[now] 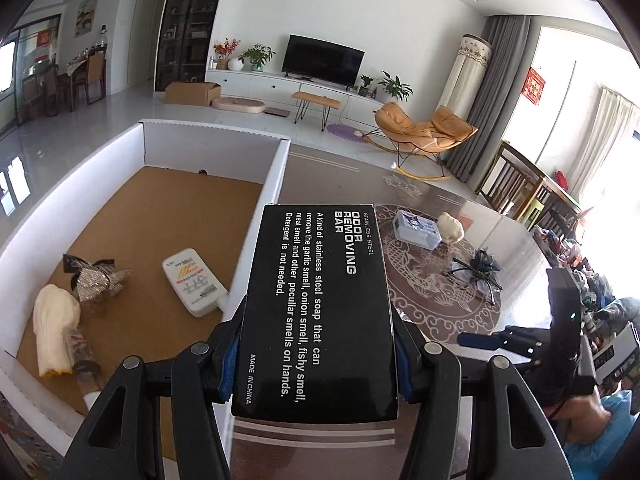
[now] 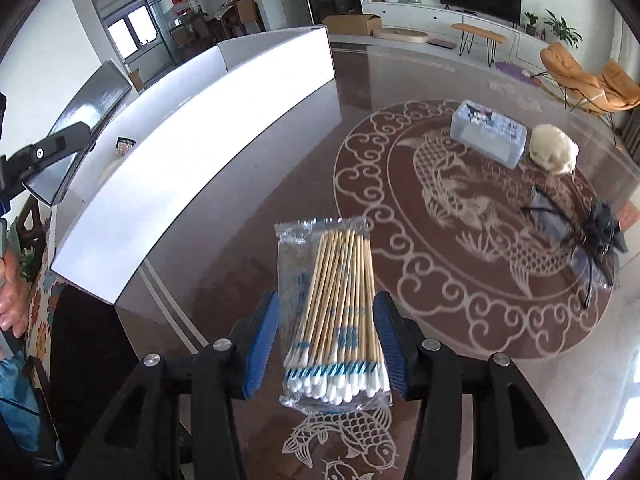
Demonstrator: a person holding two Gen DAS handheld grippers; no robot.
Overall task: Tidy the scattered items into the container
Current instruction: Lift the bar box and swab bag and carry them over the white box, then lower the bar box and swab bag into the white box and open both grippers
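My left gripper (image 1: 318, 340) is shut on a black box (image 1: 320, 304) printed "Odor Removing Bar", held above the table just right of the white container's wall (image 1: 276, 168). Inside the container lie a white tube (image 1: 192, 284), a glittery ornament (image 1: 94, 280) and a cream knitted piece (image 1: 54, 328). In the right wrist view my right gripper (image 2: 326, 320) stands open around a clear pack of cotton swabs (image 2: 336, 300) that lies on the table. Its blue pads (image 2: 262, 340) sit close beside the pack without squeezing it. The black box (image 2: 92, 120) shows at the left, over the container (image 2: 192, 168).
On the koi-patterned glass table (image 2: 440, 280) lie a pale blue tissue pack (image 2: 488, 132), a cream fluffy lump (image 2: 554, 150) and a black feathery hair piece (image 2: 592, 232). A person's hand (image 2: 12, 300) is at the left edge. Wooden chairs (image 1: 516, 188) stand beyond the table.
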